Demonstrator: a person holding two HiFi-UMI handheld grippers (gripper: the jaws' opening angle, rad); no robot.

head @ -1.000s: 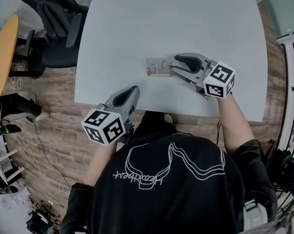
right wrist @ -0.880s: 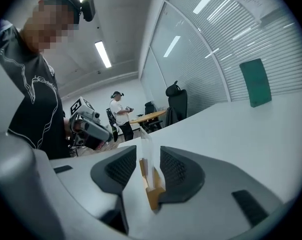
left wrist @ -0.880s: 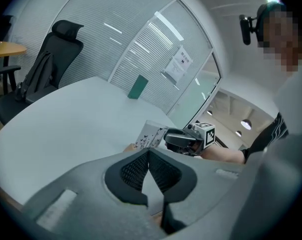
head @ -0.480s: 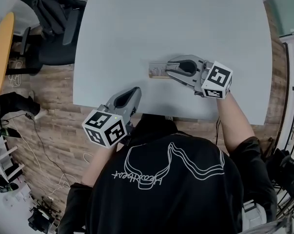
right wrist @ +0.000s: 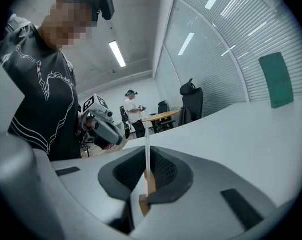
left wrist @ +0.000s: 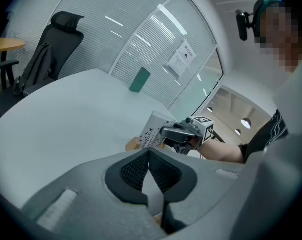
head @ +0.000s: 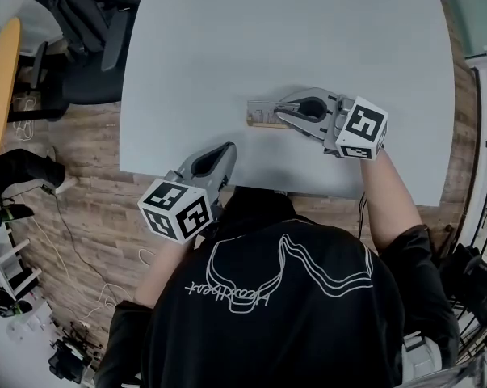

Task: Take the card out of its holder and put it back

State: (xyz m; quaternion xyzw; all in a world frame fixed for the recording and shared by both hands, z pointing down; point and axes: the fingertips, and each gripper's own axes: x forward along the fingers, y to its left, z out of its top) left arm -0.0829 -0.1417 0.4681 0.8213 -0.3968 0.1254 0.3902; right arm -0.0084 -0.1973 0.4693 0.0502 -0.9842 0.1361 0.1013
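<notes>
Item 1, location. The white printed card (head: 263, 108) stands upright in the slot of the low light-wood block holder (head: 262, 124), which rests on the pale grey worktop (head: 283, 31) slightly right of the person's midline and near the front edge. The card is not yet out of the slot.

Item 2, right gripper (head: 282, 113). It reaches in from the person's right, pointing left along the worktop. Its own view shows the card edge-on as a thin vertical line between the 2 dark ribbed pads, with the wooden block just below them. The jaws are closed in on the card's right-hand end, pads against both faces.

Item 3, left gripper (head: 224, 150). It is held at the front edge of the worktop, well apart from the holder, which lies ahead of it and to its right. Its jaws are together with nothing between them. It takes no part in the grasp.

Item 4, governing relation. The long axis of card and holder runs left to right, in line with the right gripper's reach, so the grip sits at 1 end only. In my judgement, extraction calls for a straight upward lift, square to that axis. The holder is not restrained, and a tilted pull could drag or tip it.
</notes>
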